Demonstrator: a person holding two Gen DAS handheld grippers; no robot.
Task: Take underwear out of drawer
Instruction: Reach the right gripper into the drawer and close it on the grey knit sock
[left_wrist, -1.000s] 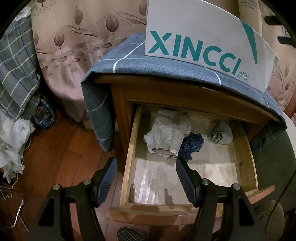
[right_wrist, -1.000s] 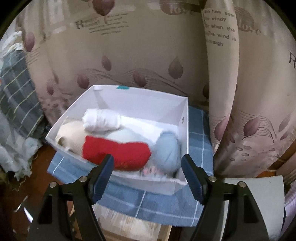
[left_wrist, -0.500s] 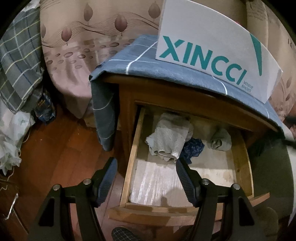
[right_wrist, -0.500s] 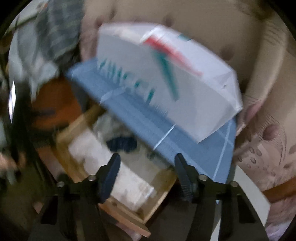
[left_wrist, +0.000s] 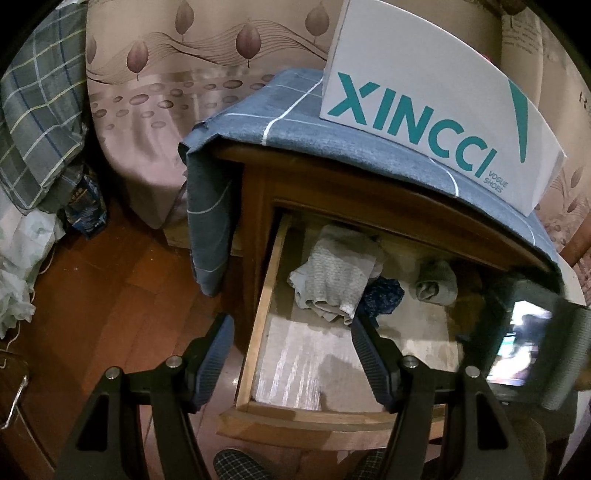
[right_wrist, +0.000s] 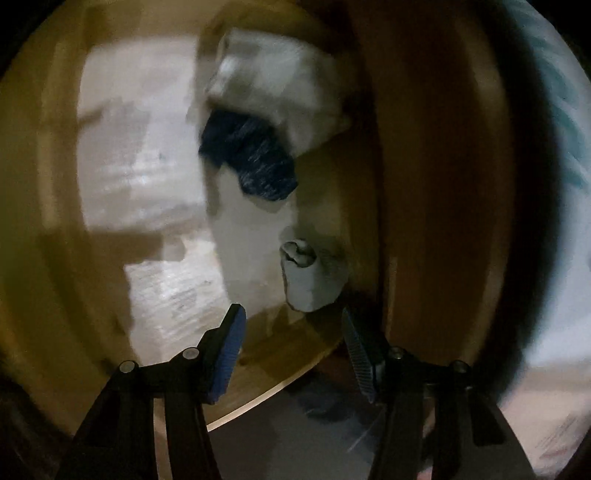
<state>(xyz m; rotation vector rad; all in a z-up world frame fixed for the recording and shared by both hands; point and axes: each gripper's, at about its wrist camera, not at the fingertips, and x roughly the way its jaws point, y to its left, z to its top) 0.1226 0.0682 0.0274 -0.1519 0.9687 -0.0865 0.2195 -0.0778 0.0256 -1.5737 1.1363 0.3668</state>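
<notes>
The wooden drawer (left_wrist: 258, 317) of the nightstand stands pulled open. Inside lie a light grey speckled garment (left_wrist: 336, 275), a dark blue bundle (left_wrist: 382, 297) and a small rolled grey piece (left_wrist: 436, 284). My left gripper (left_wrist: 291, 354) is open and empty, above the drawer's front left. My right gripper (right_wrist: 291, 332) is open and empty, low over the drawer, just short of the rolled grey piece (right_wrist: 308, 280); the dark blue bundle (right_wrist: 251, 162) and the light garment (right_wrist: 280, 88) lie beyond. The right gripper's body shows blurred at the drawer's right side in the left wrist view (left_wrist: 528, 347).
A white XINCCI shoe box (left_wrist: 436, 110) stands on the blue cloth (left_wrist: 332, 125) covering the nightstand. Curtains (left_wrist: 166, 92) hang behind. A plaid cloth (left_wrist: 33, 122) and white bags (left_wrist: 18, 258) lie on the wooden floor (left_wrist: 110, 295) at left.
My right gripper has swung down from over the shoe box into the open drawer, close to the rolled grey piece. My left gripper has drifted left and back a little.
</notes>
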